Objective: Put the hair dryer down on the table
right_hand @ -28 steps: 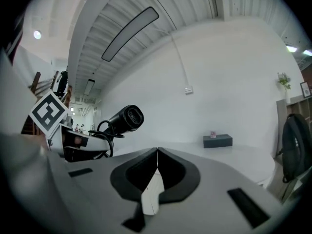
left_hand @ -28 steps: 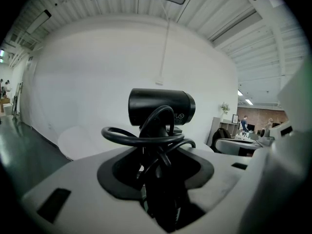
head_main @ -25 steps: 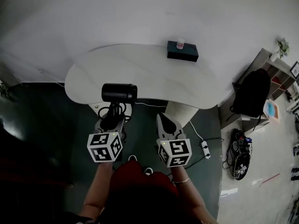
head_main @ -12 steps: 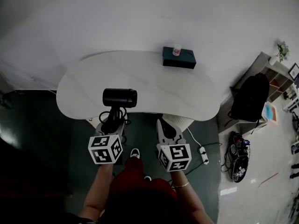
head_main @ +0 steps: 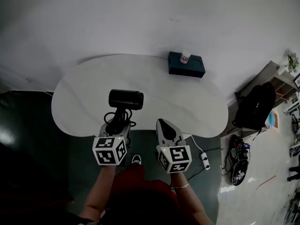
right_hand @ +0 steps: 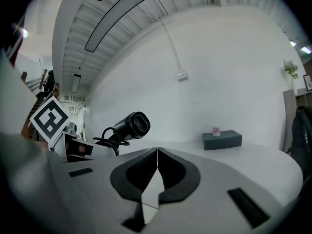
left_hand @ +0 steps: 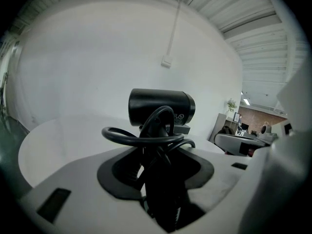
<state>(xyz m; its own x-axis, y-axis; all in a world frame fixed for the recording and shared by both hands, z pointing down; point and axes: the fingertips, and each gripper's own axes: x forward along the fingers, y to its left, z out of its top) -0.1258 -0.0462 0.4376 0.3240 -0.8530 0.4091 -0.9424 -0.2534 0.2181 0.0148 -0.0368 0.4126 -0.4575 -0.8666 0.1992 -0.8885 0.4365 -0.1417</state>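
My left gripper (head_main: 118,122) is shut on the handle of a black hair dryer (head_main: 125,99), whose barrel lies crosswise above the near part of the white table (head_main: 84,93). The dryer's cord is looped round the handle (left_hand: 146,138). In the left gripper view the barrel (left_hand: 161,107) stands up just beyond the jaws. My right gripper (head_main: 165,125) is shut with nothing in it, at the table's near edge to the right of the dryer. From the right gripper view the hair dryer (right_hand: 129,126) shows at the left, over the table (right_hand: 253,155).
A dark box (head_main: 186,64) with a small cup (head_main: 184,59) on it sits at the table's far right; this box (right_hand: 222,140) also shows in the right gripper view. A black backpack (head_main: 255,108) and shelves stand to the right. A power strip (head_main: 205,157) lies on the floor.
Both grippers have moved forward toward the table. The hair dryer's barrel, earlier at the table's near edge, now hangs over the tabletop. Both grips look unchanged.
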